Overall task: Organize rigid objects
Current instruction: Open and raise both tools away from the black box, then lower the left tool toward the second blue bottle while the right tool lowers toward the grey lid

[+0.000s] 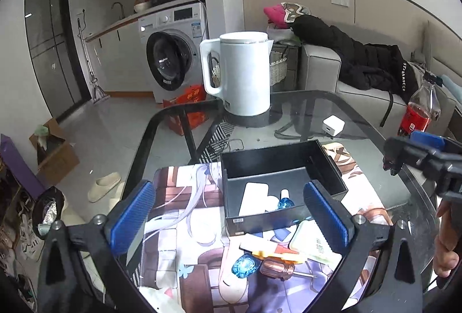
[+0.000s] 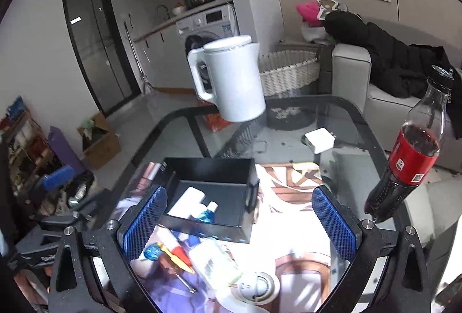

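A black open box [image 1: 281, 168] [image 2: 210, 165] sits on a printed mat [image 1: 184, 243] on the glass table. Inside it lie a white flat item [image 1: 254, 197] [image 2: 184, 201] and a small blue bottle [image 1: 284, 201] [image 2: 206, 214]. In front of the box lie a blue-handled tool [image 1: 244, 265] [image 2: 153, 251], a brown-handled screwdriver [image 1: 278, 269], an orange-red item [image 2: 179, 253], a pale green-white pack [image 1: 314, 245] [image 2: 213, 262] and a round white device [image 2: 258, 287]. My left gripper [image 1: 231, 220] is open above these items. My right gripper [image 2: 239, 226] is open and empty.
A white kettle [image 1: 244, 73] [image 2: 231, 80] stands at the table's far side. A white charger [image 1: 333, 125] [image 2: 319, 139] lies on the glass. A cola bottle [image 1: 420, 108] [image 2: 410, 157] stands at the right. A sofa is behind the table.
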